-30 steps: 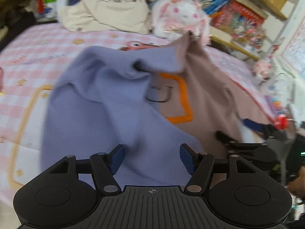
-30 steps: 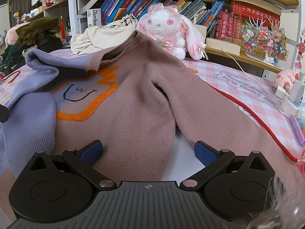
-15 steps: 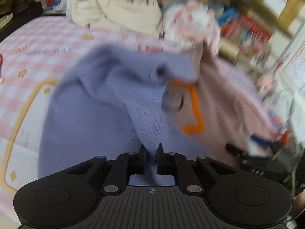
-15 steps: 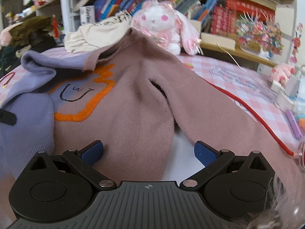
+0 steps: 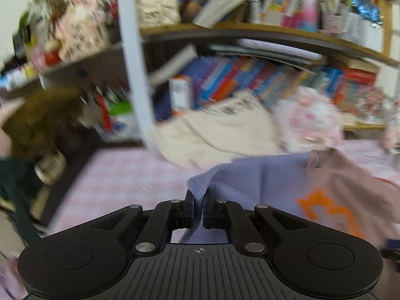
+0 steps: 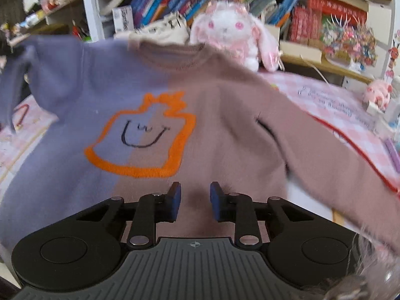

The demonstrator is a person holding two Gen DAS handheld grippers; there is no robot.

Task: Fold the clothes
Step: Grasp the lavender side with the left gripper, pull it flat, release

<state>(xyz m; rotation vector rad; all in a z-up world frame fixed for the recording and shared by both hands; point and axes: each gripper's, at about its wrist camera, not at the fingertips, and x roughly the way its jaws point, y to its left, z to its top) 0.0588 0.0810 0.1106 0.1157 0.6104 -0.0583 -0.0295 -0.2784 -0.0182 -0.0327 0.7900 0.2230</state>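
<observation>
Left wrist view: the left tool (image 5: 198, 207) has its two fingers pressed together on a fold of lavender knit, a part of the sweater (image 5: 275, 175) near a ribbed edge. The pinched cloth rises just above the fingertips, and the rest of the garment trails off to the right, where the lavender meets a dusty-pink half and a bit of orange outline shows. Beyond lies a pink checked surface (image 5: 120, 175), with a cream garment (image 5: 220, 135) heaped at its far edge and a pink plush rabbit (image 5: 312, 122) just beside that. Bookshelves (image 5: 250, 77) fill the background; the whole picture is blurred.

Right wrist view: the right tool (image 6: 193, 201) has its blue-padded fingers partly spread with a clear gap between them, gripping nothing; they sit just in front of the lower middle of the sweater (image 6: 237, 115). The garment faces the camera, lavender on the left, pink on the right, with an orange-outlined smiling shape (image 6: 142, 137) across the seam. Its collar (image 6: 175, 55) is at the top, in front of the plush rabbit (image 6: 227, 30). The pink sleeve stretches right across the checked surface (image 6: 332, 97).
</observation>
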